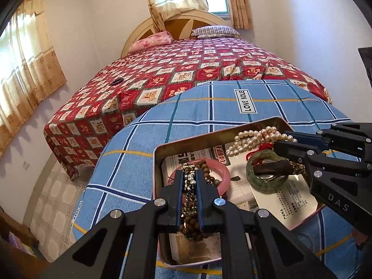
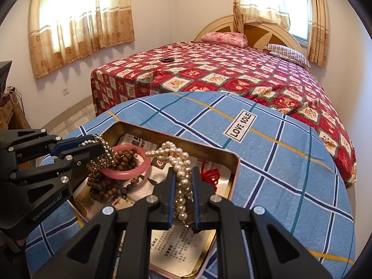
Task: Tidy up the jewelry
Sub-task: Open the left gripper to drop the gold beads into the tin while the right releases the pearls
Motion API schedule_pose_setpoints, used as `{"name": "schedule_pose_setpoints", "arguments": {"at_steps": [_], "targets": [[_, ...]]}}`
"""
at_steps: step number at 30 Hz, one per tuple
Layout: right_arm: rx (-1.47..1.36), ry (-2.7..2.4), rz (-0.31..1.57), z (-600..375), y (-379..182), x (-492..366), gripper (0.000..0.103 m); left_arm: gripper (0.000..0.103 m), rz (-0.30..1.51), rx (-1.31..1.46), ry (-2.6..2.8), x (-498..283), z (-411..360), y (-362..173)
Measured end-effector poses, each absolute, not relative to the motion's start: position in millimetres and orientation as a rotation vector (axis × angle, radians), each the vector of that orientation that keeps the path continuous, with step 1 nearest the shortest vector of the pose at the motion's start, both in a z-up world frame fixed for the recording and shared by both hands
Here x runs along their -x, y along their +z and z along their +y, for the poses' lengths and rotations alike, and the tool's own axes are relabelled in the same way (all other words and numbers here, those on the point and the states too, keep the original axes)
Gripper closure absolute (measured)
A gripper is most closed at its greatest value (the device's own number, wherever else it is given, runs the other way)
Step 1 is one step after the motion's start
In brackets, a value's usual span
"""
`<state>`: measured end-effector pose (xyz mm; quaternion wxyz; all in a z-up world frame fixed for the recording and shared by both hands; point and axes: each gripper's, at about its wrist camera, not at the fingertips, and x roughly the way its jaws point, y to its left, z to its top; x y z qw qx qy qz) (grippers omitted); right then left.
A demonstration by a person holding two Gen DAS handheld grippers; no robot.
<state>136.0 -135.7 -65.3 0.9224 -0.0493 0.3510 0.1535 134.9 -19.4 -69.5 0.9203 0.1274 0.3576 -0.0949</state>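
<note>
Left gripper [image 1: 189, 181] clamps metal bead chain [image 1: 188, 174]; right gripper [image 2: 183, 174] clamps pearls [image 2: 180, 165], over tin [image 2: 234, 174].

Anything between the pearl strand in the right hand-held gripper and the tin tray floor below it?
Yes. The green jade bangle with a brown strap across it lies on the gold metal tin tray beneath the right hand-held gripper holding the white pearl strand.

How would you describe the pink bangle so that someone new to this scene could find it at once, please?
On the blue checked cloth sits a shallow metal tin. At its left end lies the pink bangle, a smooth rigid ring with brown wooden beads piled through it, unlike the beaded strands nearby.
</note>
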Motion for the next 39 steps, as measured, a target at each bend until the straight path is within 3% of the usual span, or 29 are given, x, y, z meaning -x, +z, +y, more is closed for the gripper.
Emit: {"name": "schedule_pose_setpoints", "arguments": {"at_steps": [12,15,16,17,18,19,20,21,34,39], "targets": [[0.104,0.318,0.741,-133.9,-72.4,-138.1,0.087,0.093,0.750,-0.252,-0.198,-135.8,-17.6,-75.5],[0.097,0.315,0.740,-135.1,-73.4,-137.4,0.083,0.092,0.753,-0.232,-0.219,-134.0,-17.9,-73.1],[0.092,0.317,0.744,-136.2,-73.7,-136.3,0.072,0.087,0.758,-0.231,-0.215,-132.9,-18.7,-72.3],[0.088,0.323,0.743,-137.3,-73.5,-134.9,0.054,0.075,0.756,-0.229,-0.207,-130.3,-19.1,-70.7],[0.087,0.322,0.732,-138.6,-72.4,-131.7,0.046,0.065,0.748,-0.221,-0.205,-127.6,-18.5,-68.7],[0.091,0.311,0.721,-139.7,-71.3,-128.8,0.039,0.042,0.727,-0.204,-0.199,-121.2,-17.2,-64.7],[0.095,0.301,0.715,-141.6,-70.2,-125.4,0.038,0.024,0.706,-0.193,-0.190,-115.7,-16.1,-61.5],[0.089,0.299,0.717,-144.1,-69.6,-122.0,0.038,0.021,0.689,-0.184,-0.182,-110.5,-15.1,-58.9],[0.036,0.147,0.747,-191.2,-78.4,-59.3,0.019,0.020,0.792,-0.135,-0.201,-43.4,-33.4,-86.0],[0.034,0.112,0.734,-210.6,-79.2,-36.2,0.019,0.020,0.804,-0.129,-0.217,-34.5,-49.5,-90.2]]}}
